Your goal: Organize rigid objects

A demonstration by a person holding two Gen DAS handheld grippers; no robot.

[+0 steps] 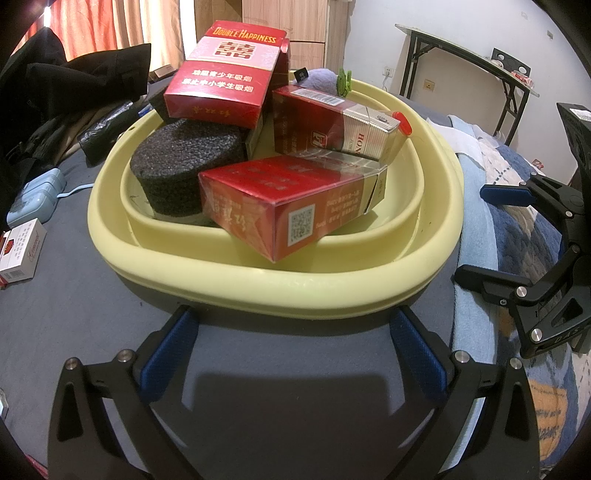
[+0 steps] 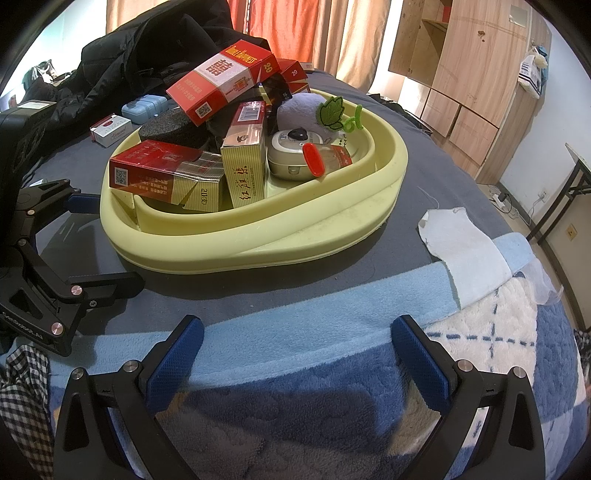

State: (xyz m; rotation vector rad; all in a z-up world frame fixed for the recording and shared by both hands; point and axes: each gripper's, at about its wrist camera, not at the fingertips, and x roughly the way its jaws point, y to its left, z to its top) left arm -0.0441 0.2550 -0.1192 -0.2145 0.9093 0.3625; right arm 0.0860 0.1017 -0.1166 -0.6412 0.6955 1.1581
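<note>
A pale yellow oval plastic basin (image 1: 236,291) sits on a dark grey bed sheet (image 1: 74,302), heaped with rigid things: a red Double Happiness cigarette carton (image 1: 225,70) perched on top, a red and gold cellophane-wrapped cigarette box (image 1: 291,206) leaning over the near rim, another red and silver pack (image 1: 332,125) tilted behind it, a black round foam block (image 1: 184,166), a small cream round case (image 2: 288,155) and a red-capped lighter (image 2: 314,158). A lilac plush toy with a green leaf (image 2: 314,110) rests at the far side of the basin. Outside it, a white cigarette pack (image 1: 18,251) and a light blue pill box (image 1: 33,199) lie on the sheet, near black clothing (image 1: 55,74). The left gripper (image 1: 291,354) hovers just before the basin's rim, its blue-padded fingers (image 1: 166,354) spread wide and holding nothing; the right gripper (image 2: 295,362) hangs over a blue and white fleece blanket (image 2: 332,317), fingers likewise parted and empty. Orange curtains (image 2: 288,26) and a wooden wardrobe (image 2: 461,74) stand behind.
</note>
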